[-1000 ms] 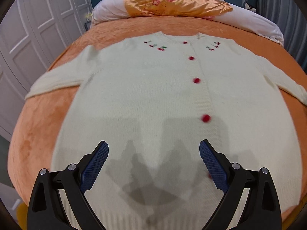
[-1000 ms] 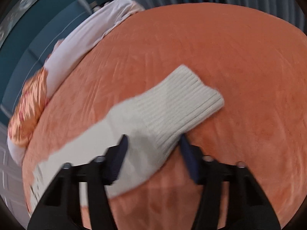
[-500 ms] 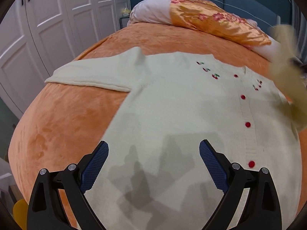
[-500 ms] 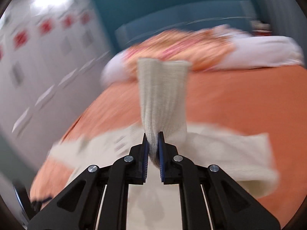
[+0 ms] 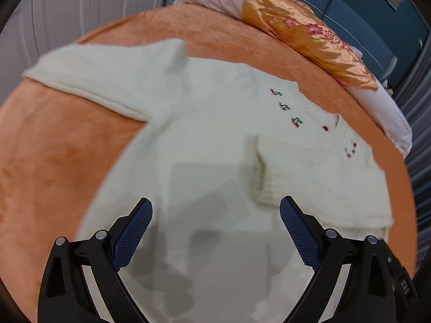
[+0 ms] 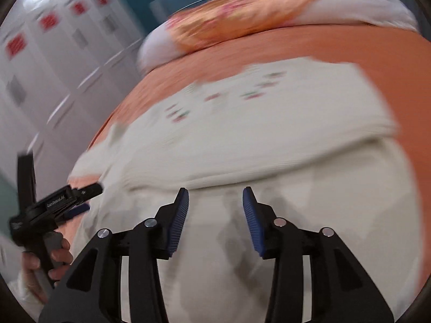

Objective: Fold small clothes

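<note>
A small cream knit cardigan [image 5: 204, 145] with red buttons and cherry embroidery lies flat on the orange bed [image 5: 54, 167]. Its right sleeve [image 5: 304, 172] is folded across the chest, cuff [image 5: 260, 177] near the middle. Its left sleeve [image 5: 102, 72] still stretches out to the side. My left gripper [image 5: 215, 215] is open and empty above the lower body of the cardigan. My right gripper [image 6: 215, 204] is open and empty just above the cardigan [image 6: 269, 140], below the folded sleeve [image 6: 282, 156]. The left gripper also shows in the right wrist view [image 6: 78, 202], held in a hand.
A white pillow with an orange floral cover [image 5: 304, 32] lies at the head of the bed. White wardrobe doors [image 6: 40, 67] stand to the left. A blue headboard [image 5: 377, 21] is behind the pillow.
My right gripper carried the right sleeve over the chest, let it go and opened. My left gripper swung toward the left side of the cardigan and stayed open.
</note>
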Motion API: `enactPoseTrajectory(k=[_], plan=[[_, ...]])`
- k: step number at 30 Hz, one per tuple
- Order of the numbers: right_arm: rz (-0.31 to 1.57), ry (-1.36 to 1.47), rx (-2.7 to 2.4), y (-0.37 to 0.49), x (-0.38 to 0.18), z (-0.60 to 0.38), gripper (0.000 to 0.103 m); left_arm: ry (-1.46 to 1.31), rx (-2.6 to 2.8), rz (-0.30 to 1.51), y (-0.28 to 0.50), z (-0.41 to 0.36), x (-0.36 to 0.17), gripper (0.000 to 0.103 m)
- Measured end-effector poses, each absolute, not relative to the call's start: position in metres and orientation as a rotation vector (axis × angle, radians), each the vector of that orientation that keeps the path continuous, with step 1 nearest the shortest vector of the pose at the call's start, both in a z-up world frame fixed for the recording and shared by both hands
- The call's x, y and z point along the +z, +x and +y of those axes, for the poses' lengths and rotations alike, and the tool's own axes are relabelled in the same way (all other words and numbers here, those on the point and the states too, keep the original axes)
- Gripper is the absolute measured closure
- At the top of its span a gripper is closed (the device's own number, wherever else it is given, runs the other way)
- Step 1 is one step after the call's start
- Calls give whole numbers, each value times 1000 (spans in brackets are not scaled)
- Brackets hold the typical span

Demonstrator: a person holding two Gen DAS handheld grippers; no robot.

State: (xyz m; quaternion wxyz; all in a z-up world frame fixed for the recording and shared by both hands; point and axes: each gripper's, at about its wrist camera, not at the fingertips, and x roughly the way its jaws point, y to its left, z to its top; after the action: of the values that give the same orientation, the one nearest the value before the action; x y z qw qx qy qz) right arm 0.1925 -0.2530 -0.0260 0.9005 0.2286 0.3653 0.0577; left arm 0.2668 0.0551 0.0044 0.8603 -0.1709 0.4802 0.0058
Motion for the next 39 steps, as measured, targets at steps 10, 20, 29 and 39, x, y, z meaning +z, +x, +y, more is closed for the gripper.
enactPoseTrajectory(k=[10, 20, 29, 39], plan=[[765, 643, -23, 213, -44, -334, 50, -395, -25, 1058, 307, 20, -9, 19], [657, 662, 23, 246, -25, -339, 93, -336, -103, 993, 355, 17, 28, 102], [725, 616, -83, 254, -53, -325, 94, -220, -91, 852, 360, 9, 62, 96], [661, 518, -171, 203, -36, -338, 81, -372, -73, 985, 346, 33, 3, 78]])
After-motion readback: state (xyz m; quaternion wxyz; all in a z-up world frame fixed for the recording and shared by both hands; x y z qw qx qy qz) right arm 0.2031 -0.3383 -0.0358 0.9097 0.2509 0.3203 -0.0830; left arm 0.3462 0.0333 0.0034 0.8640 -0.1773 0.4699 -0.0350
